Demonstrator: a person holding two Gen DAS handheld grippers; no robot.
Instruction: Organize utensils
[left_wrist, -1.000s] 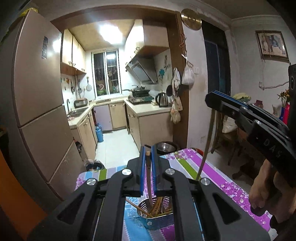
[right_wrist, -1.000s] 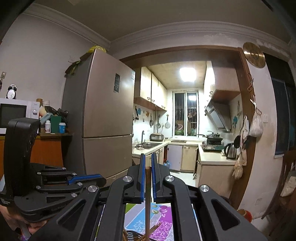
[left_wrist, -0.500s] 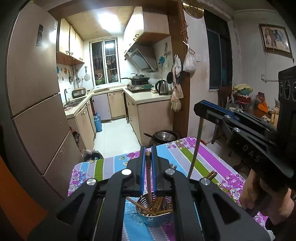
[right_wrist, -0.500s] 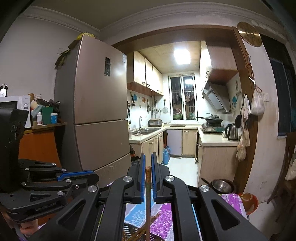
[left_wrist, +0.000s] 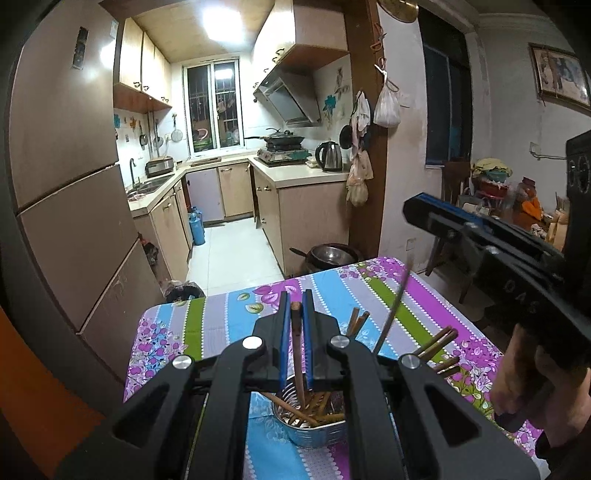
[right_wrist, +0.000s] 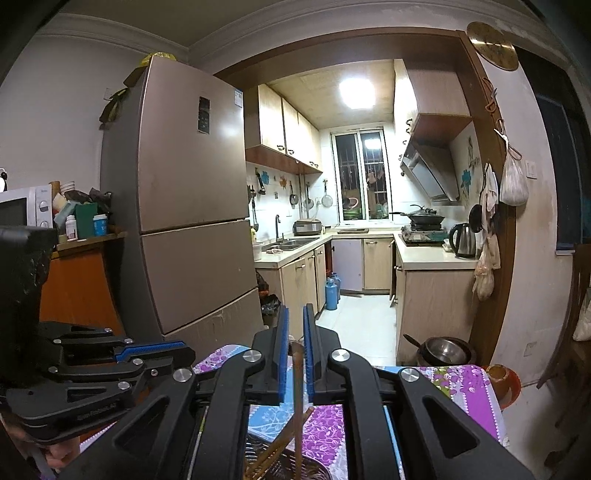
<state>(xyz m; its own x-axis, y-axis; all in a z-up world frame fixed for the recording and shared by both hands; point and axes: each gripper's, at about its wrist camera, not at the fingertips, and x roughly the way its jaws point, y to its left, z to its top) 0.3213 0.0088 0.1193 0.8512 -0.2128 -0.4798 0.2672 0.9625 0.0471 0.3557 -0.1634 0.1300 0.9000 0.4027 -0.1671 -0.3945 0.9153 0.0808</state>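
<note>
Kitchen cabinets and a tall fridge frame a tabletop under striped floral cloth, where a metal holder already bristles with chopsticks. Left tongs pinch one chopstick upright over the holder. Right tongs are opening around another chopstick, which looks free between the pads. Released off-centre, either stick could strike the rim and skid across the cloth.

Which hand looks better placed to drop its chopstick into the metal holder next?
Probably the right. The right tool is already opening around its chopstick, whose lower end reaches the metal holder. The left tool is shut on its chopstick above the holder.
</note>
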